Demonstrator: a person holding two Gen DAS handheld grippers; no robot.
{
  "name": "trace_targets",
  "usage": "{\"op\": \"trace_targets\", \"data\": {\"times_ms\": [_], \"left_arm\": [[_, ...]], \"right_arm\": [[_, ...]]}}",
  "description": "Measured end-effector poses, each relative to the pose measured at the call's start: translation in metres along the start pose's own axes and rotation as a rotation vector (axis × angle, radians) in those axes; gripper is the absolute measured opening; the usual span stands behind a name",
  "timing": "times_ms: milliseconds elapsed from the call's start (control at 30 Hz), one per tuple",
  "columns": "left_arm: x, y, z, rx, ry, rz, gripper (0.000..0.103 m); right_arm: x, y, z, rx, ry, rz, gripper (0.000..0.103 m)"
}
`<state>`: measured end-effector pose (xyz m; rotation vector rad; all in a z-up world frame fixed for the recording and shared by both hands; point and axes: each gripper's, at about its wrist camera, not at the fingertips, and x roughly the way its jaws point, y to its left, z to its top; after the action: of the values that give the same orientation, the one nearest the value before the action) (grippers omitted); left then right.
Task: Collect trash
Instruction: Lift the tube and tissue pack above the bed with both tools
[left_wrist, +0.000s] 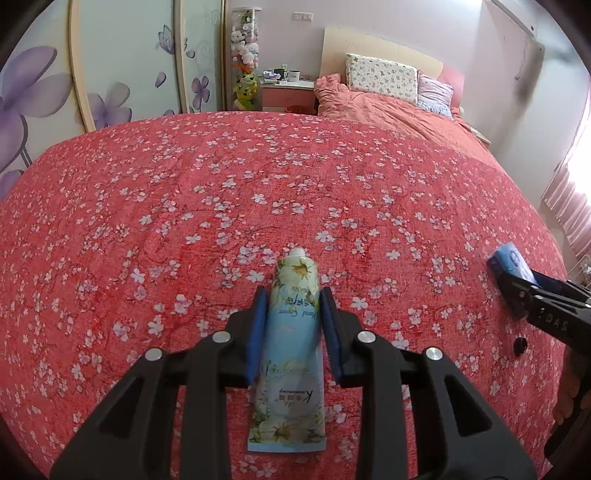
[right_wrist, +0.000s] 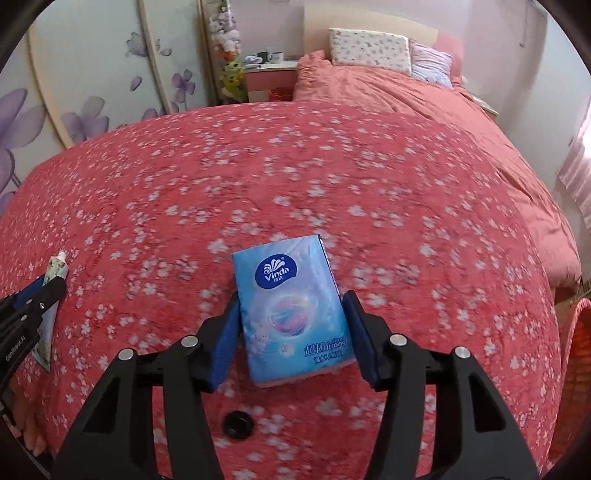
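Observation:
A hand cream tube with a daisy print lies lengthwise on the red flowered bedspread, nozzle pointing away. My left gripper is shut on its middle, a blue pad against each side. In the right wrist view a blue Vinda tissue pack lies flat between the pads of my right gripper. Its jaws stand open and close beside the pack, with a thin gap on the right side. The left wrist view shows the right gripper and the tissue pack at the far right.
A small black round cap lies on the bedspread just below the tissue pack. An orange woven basket stands off the bed's right edge. Pillows and a bunched quilt sit at the far end, beside a pink nightstand.

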<state>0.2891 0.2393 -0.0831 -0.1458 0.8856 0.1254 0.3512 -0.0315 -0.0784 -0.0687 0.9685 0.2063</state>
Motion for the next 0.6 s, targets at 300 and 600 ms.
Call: {"op": "trace_targets", "data": {"times_ms": [300,600], "left_arm": [[0.002,-0.010,0.001,0.008,0.002,0.039,0.029],[-0.002,-0.001,-0.001,-0.013,0.000,0.040,0.028]], "right_arm": [[-0.003,-0.002,-0.010,0.002,-0.035,-0.009,0.053],[-0.020,-0.033,-0.022,0.070,-0.080,0.007,0.051]]}}
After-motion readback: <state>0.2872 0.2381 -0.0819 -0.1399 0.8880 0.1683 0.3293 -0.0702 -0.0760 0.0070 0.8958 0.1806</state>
